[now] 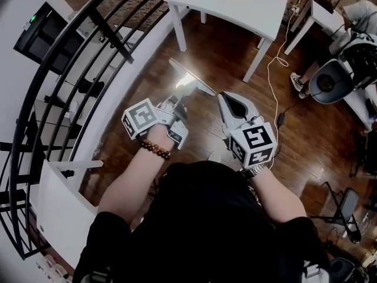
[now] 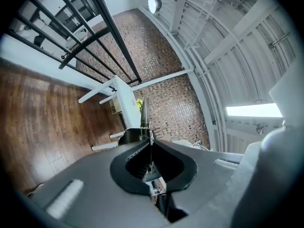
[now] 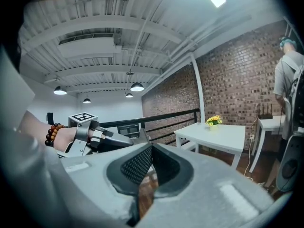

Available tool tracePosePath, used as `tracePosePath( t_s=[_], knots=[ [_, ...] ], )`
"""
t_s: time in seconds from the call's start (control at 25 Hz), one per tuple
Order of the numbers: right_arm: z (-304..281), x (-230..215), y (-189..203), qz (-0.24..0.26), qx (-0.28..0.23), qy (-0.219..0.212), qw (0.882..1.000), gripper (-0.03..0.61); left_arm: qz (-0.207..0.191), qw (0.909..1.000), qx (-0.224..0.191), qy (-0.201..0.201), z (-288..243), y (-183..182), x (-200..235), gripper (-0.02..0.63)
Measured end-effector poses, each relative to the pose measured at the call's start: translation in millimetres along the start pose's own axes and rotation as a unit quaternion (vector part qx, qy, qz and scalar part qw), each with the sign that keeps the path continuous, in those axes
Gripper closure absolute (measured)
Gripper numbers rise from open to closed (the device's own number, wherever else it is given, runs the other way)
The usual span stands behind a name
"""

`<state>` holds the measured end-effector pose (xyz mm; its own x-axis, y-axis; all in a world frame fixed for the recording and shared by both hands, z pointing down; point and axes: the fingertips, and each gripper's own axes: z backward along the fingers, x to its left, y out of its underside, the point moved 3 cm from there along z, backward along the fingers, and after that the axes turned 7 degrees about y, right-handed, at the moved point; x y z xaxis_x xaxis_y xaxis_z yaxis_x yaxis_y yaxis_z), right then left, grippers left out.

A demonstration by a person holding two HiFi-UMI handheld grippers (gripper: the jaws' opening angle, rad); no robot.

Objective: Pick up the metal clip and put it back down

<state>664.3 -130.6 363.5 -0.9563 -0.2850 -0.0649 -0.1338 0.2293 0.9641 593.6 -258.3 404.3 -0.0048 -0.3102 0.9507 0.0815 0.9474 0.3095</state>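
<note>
status: pick-up step complete, put-down step outstanding. my left gripper [image 2: 149,145] has its jaws clamped on the metal clip [image 2: 145,114], and the thin shiny body projects forward past the fingertips. in the head view the clip is carried in the air over the wooden floor [image 1: 224,46], resting on no surface. my right gripper [image 3: 151,148] has its jaws closed together with nothing between them; it sits just beside the clip and takes no part in the hold. a white table [image 1: 253,7] stands ahead, well apart from the clip. remaining, as i judge it: bring the clip to a surface, lower it, release the left jaws
</note>
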Motion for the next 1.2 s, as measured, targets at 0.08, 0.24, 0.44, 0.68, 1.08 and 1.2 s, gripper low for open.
tracePosePath(
  t_s=[0.08,0.24,0.44,0.68,1.08,1.2],
  knots=[
    [-7,-28,-2,0.000,0.001,0.001,1.000,0.586,0.001,1.0000,-0.001,0.004,-30,1,-1,0.594],
    [-20,-79,-6,-0.004,0.006,0.004,1.000,0.586,0.008,1.0000,0.004,0.002,-84,7,3,0.594],
    [-40,-118,-13,-0.001,0.009,0.011,1.000,0.586,0.016,0.9999,0.004,0.006,-133,-2,8,0.594],
    [-85,-175,-22,-0.005,0.014,0.023,1.000,0.586,0.022,0.9995,0.021,0.002,-208,-21,28,0.594],
    [-163,-233,-49,0.008,0.023,0.045,0.999,0.586,0.040,0.9981,0.042,0.021,-306,-71,50,0.594],
    [-184,-246,-60,0.011,0.025,0.051,0.998,0.586,0.043,0.9977,0.047,0.024,-329,-86,55,0.594]
  ],
)
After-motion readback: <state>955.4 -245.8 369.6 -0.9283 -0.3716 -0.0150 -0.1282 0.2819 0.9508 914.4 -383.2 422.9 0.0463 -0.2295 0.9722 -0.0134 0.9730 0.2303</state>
